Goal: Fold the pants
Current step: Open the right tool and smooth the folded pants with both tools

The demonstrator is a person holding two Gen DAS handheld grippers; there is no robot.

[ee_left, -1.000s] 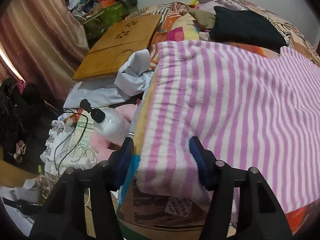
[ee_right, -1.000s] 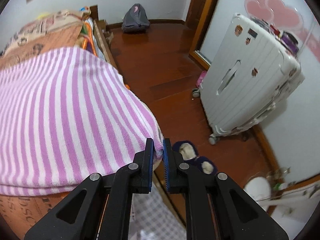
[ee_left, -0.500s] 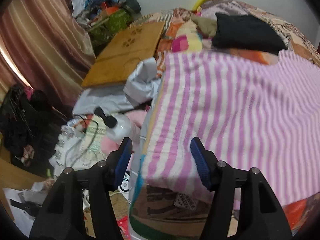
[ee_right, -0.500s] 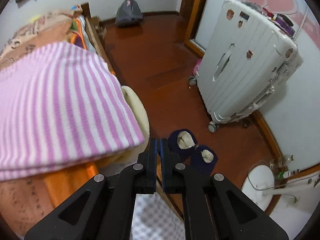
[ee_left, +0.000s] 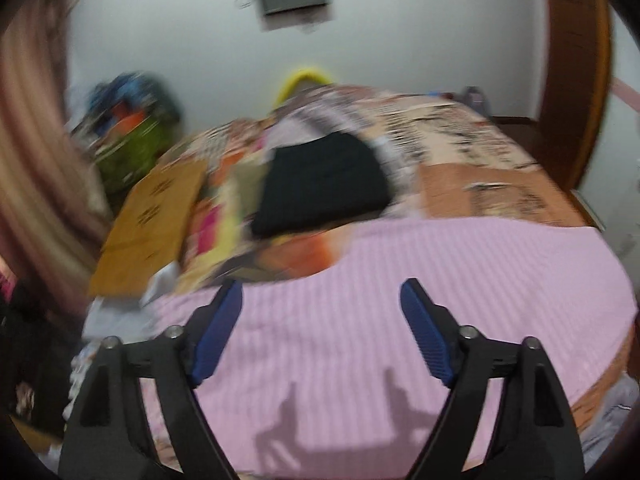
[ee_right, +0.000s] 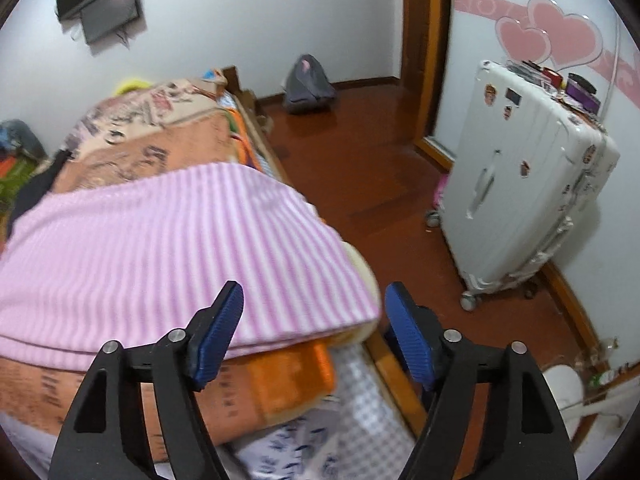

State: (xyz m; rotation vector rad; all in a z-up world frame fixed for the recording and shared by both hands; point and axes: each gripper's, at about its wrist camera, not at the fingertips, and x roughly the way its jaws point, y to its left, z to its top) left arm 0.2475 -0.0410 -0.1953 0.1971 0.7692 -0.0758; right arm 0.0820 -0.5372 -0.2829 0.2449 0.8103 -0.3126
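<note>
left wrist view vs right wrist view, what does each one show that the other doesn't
Only the left wrist view shows the open left gripper, a wooden lap desk and the whole black folded garment. Only the right wrist view shows the open right gripper, a white suitcase, the wood floor and a grey backpack. Both show the pink striped pants on the bed.

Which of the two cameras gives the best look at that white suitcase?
The right wrist view. The white suitcase stands there whole and sharp on the wooden floor, stickers and wheels visible. The left wrist view is blurred and faces the bed, so it shows nothing of the suitcase.
</note>
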